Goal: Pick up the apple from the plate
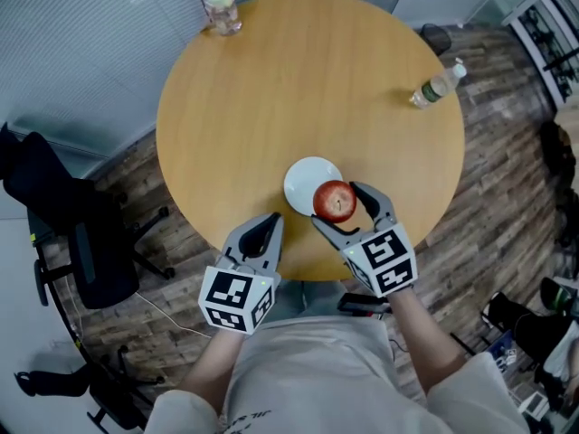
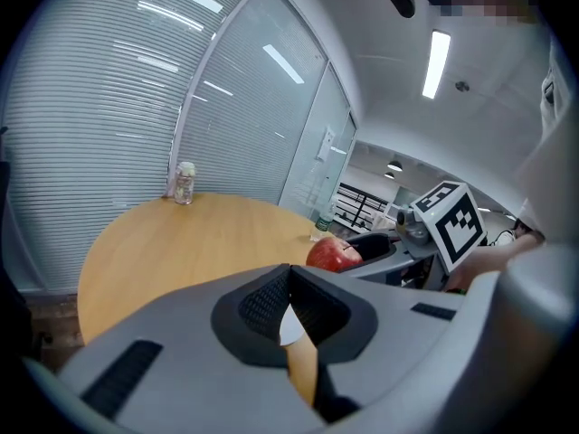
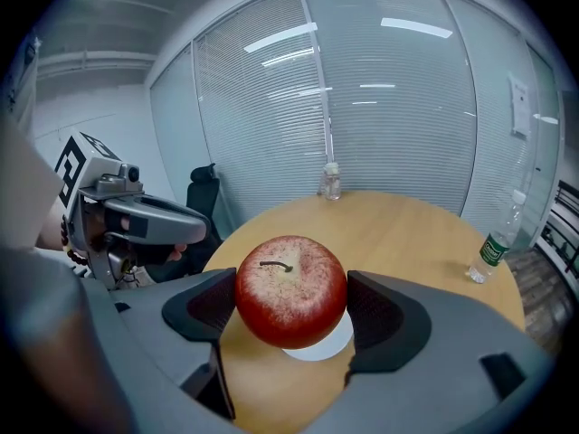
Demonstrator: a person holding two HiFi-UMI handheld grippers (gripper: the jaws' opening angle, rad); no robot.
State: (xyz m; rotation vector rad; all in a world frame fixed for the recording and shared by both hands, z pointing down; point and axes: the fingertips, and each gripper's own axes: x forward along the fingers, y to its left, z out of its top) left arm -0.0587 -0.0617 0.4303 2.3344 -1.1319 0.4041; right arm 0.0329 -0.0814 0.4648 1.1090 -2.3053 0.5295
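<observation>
Gripping a red apple (image 3: 291,289), the right gripper (image 1: 339,204) has its two dark jaws spread about as wide as the fruit. One jaw presses on each side of it. The apple fills the gap between them, with its short curved stem on top, facing the right gripper view. Directly beneath the held apple, partly covered by it, lies a small white plate (image 1: 303,181). I cannot tell whether the apple touches the plate or hangs just above it.

To the left of this gripper, close beside it, the left gripper (image 1: 270,221) points the same way. Its jaws are closed, tips meeting, with nothing between them. Through the thin slit below the tips, the left gripper view shows only a strip of tabletop and a sliver of the white plate. The plate is just ahead of these jaws and a little to their right.

Both grippers reach over the near edge of a round wooden table (image 1: 308,89). Ahead of the right gripper and off to its right, a clear water bottle (image 1: 438,85) with a green label stands near the table's edge. Straight across the table, at its far rim, stands a small clear jar (image 1: 223,10), well apart from everything else. Beyond the jar rises a glass wall (image 3: 389,98) with horizontal blinds. Left of the left gripper, down on the wood-plank floor (image 1: 507,206), stands a black office chair (image 1: 81,233).
</observation>
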